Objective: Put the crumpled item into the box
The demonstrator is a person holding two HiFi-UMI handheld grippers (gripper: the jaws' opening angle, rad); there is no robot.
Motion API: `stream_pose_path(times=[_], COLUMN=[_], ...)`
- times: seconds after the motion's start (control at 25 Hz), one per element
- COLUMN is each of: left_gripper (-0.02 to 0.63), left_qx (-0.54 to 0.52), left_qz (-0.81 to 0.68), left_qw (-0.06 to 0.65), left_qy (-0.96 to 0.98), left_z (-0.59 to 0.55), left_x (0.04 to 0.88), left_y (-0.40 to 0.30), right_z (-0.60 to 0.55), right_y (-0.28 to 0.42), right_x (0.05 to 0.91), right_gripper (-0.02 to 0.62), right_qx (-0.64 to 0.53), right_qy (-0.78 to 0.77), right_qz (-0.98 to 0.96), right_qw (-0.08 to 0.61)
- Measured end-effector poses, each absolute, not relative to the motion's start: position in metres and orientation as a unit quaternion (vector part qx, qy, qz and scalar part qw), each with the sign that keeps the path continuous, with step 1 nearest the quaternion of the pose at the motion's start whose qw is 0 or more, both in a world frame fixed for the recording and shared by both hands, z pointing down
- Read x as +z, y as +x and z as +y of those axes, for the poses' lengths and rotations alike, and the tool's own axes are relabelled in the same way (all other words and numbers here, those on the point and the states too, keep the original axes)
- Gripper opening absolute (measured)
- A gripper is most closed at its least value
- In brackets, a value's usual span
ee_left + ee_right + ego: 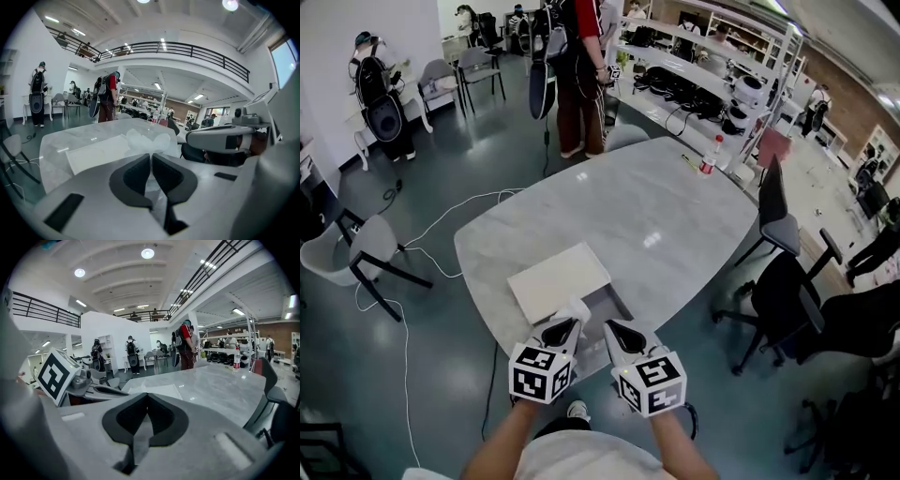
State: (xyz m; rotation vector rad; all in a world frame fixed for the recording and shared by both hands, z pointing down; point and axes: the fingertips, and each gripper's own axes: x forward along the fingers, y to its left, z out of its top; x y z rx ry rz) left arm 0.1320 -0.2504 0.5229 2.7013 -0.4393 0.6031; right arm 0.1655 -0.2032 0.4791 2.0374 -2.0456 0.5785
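Observation:
A crumpled white, half-clear item (143, 140) sticks out past the tips of my left gripper (151, 157), which is shut on it. In the head view the crumpled item (578, 306) hangs at the left gripper (573, 317), just over the near edge of the flat white box (558, 279), beside a grey recess at the box's near right. The box (98, 153) lies on the marble table (666, 225), near its front edge. My right gripper (610, 328) hovers just right of the left one; its jaws (146, 397) are shut with nothing between them.
A bottle (707, 156) stands at the table's far right edge. Black office chairs (783, 291) crowd the right side, and a grey chair (366, 248) with floor cables (441, 225) is at the left. A person (577, 66) stands beyond the table by shelves (703, 75).

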Motion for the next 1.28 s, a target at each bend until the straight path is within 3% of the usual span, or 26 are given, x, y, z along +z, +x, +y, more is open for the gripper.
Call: stream_pose_path(times=[0.6, 1.28], left_gripper=[0.020, 0.021], left_qx=[0.244, 0.350], left_qz=[-0.173, -0.229], left_qw=[0.164, 0.116], left_qy=[0.940, 0.901], left_z=[-0.259, -0.241], left_x=[0.545, 0.575], left_y=[0.131, 0.158], right_z=[-0.244, -0.241], right_y=[0.179, 0.203], right_x=[0.481, 0.478], right_gripper=[0.005, 0.005], right_qx=[0.191, 0.184], right_qy=[0.645, 0.525], right_qz=[-0.731, -0.823], right_qw=[0.114, 0.113])
